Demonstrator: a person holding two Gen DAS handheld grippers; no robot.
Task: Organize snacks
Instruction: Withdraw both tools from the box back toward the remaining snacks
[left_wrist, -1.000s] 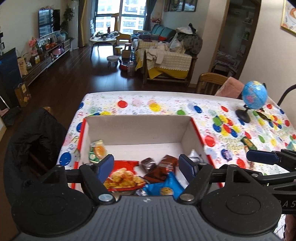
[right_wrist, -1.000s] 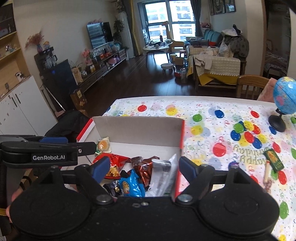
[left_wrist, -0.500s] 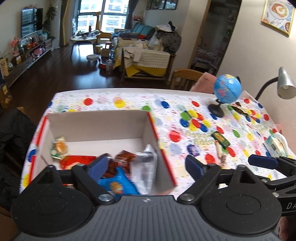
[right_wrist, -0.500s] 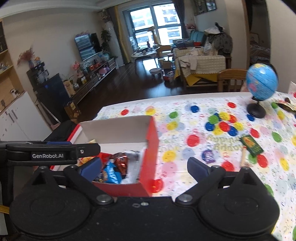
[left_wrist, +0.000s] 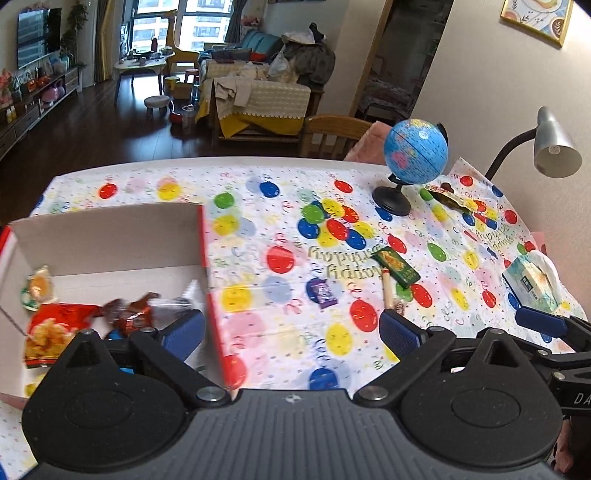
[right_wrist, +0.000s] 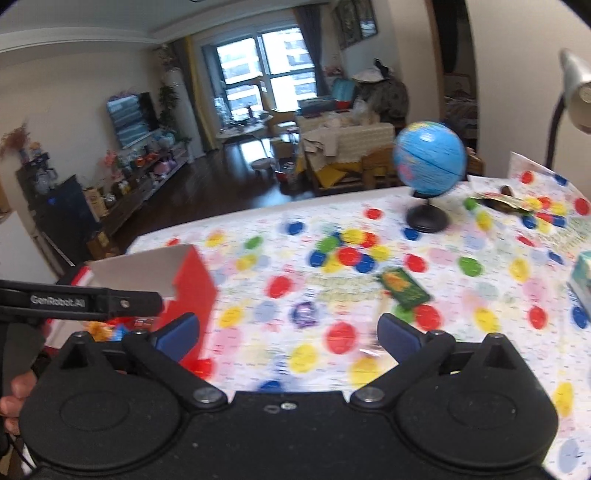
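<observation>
A red cardboard box (left_wrist: 107, 236) with a white inside stands at the table's left. In it lie a red chip bag (left_wrist: 51, 328), brown wrappers (left_wrist: 129, 314) and a small jelly cup (left_wrist: 37, 288). Right of the box, a purple packet (left_wrist: 322, 292), a green packet (left_wrist: 396, 267) and a beige stick (left_wrist: 388, 291) lie loose on the balloon tablecloth. My left gripper (left_wrist: 291, 332) hovers at the box's right wall, jaws opening, nothing between them. My right gripper (right_wrist: 288, 332) hangs open and empty over the cloth, short of the purple packet (right_wrist: 304, 314) and green packet (right_wrist: 404, 288).
A blue globe (left_wrist: 415, 151) stands at the back right, with a dark wrapper (left_wrist: 448, 197) beside it. A tissue pack (left_wrist: 532, 284) lies near the right edge under a grey desk lamp (left_wrist: 556, 144). A wooden chair (left_wrist: 332, 129) stands behind the table.
Both grippers have swung right, from over the box's snacks toward the loose packets on the cloth. Both sets of jaws have widened.
</observation>
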